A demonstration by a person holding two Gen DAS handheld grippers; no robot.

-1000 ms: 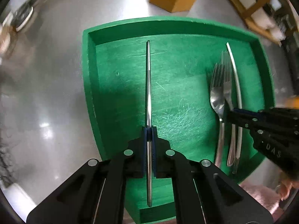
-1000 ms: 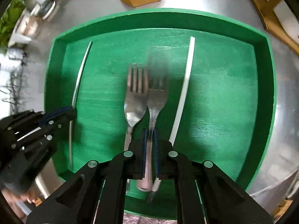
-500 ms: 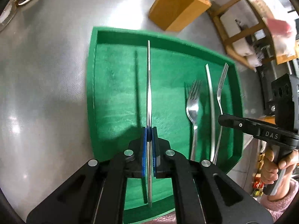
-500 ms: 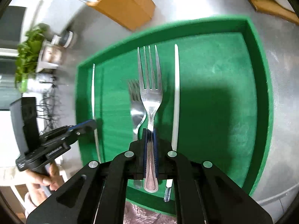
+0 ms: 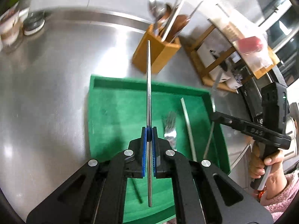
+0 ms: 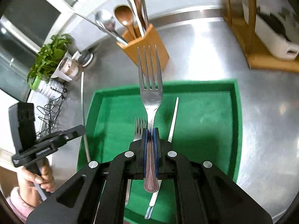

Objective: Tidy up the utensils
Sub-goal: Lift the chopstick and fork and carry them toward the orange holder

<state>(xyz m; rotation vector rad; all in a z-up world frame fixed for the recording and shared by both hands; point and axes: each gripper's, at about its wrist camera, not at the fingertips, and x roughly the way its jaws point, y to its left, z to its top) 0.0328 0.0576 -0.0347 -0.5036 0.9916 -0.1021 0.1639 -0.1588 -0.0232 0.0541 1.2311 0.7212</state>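
Note:
My left gripper point(image 5: 149, 130) is shut on a thin steel utensil point(image 5: 148, 85) seen edge-on, held in the air above the green tray point(image 5: 97, 112), its tip pointing toward the wooden utensil holder point(image 5: 155, 54). My right gripper point(image 6: 151, 132) is shut on the handle of a fork point(image 6: 150, 85), tines forward and raised over the tray point(image 6: 205, 121). On the tray lie a second fork point(image 6: 139, 128) and a slim pale utensil point(image 6: 173, 119). The holder point(image 6: 143, 46) stands behind the tray with spoons and other utensils upright in it. The left gripper point(image 6: 82, 128) shows at the tray's left edge.
The tray sits on a steel counter point(image 5: 46, 93). A potted plant point(image 6: 48, 59) and a small jar point(image 5: 33, 24) stand at the back left. A wooden rack point(image 6: 252, 37) with a white dish is at the back right. A hand in a pink sleeve point(image 5: 265, 166) holds the right gripper.
Both grippers have risen off the tray with their utensils and tilted up toward level. The wooden holder and the back of the counter have come into view.

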